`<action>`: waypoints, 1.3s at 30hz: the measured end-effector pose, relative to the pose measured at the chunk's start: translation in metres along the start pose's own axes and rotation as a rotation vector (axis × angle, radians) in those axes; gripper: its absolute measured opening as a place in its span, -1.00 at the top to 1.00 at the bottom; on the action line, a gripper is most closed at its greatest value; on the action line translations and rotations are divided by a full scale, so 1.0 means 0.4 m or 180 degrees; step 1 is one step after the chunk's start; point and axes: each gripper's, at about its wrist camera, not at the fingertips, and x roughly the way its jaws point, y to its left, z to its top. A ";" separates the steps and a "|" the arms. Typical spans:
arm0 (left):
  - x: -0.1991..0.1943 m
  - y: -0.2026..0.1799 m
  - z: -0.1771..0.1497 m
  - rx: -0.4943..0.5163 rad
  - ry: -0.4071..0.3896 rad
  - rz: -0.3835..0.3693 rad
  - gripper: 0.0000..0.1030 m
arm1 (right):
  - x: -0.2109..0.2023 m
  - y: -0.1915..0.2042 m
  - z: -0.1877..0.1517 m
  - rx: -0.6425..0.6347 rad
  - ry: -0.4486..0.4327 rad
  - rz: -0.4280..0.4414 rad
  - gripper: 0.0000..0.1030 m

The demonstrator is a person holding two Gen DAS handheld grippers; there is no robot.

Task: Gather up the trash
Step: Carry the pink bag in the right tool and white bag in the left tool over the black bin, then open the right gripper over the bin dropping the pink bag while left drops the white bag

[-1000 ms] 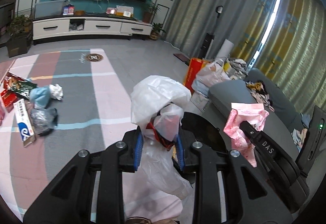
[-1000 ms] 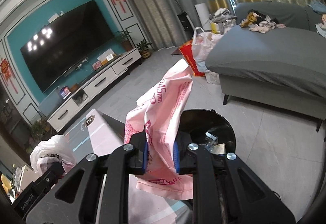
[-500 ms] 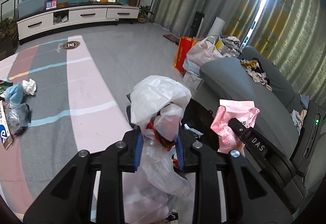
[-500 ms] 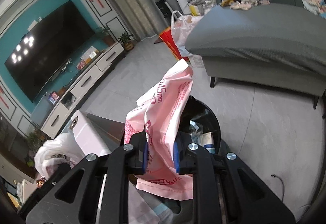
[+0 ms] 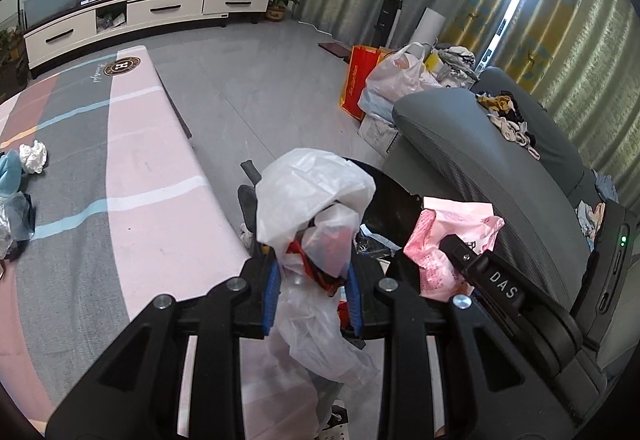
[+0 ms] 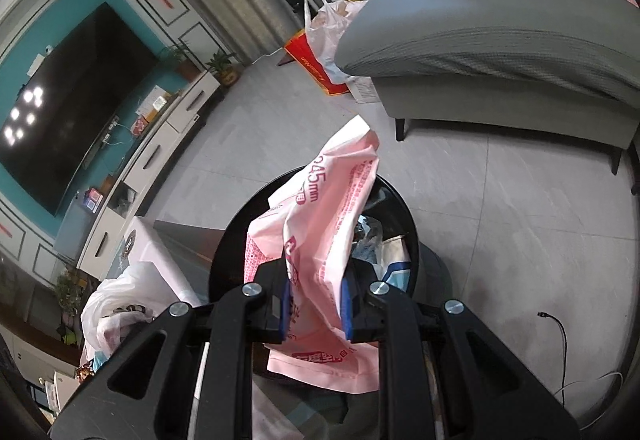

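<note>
Bin: black, round, my landmark.
Left gripper: I have it clamped on a white plastic bag over the bin's rim.
Right gripper: clamped on a pink bag above the bin's mouth.

A home living room: wall television, white media cabinet, grey sofa, curtains.

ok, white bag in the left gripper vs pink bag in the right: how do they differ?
Colour: the white bag is plain and translucent, with something red showing through; the pink bag is opaque with printed red text.
Shape: the white bag is puffed and crumpled, the pink bag flatter and folded.
Holder: left gripper is shut on the white bag, right gripper on the pink bag.
Shared: both are thin plastic, pinched at the black bin.
</note>
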 end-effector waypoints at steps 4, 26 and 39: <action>0.015 -0.009 -0.002 0.0021 0.0043 -0.0008 0.44 | 0.000 -0.001 0.000 0.0020 0.0003 0.0023 0.61; 0.081 -0.049 -0.004 0.0114 0.0194 -0.0041 0.43 | 0.019 0.000 0.006 -0.0003 0.0077 -0.0077 0.61; 0.121 -0.052 -0.003 0.0059 0.0307 -0.0125 0.40 | 0.030 -0.001 0.006 0.0004 0.0118 -0.0108 0.61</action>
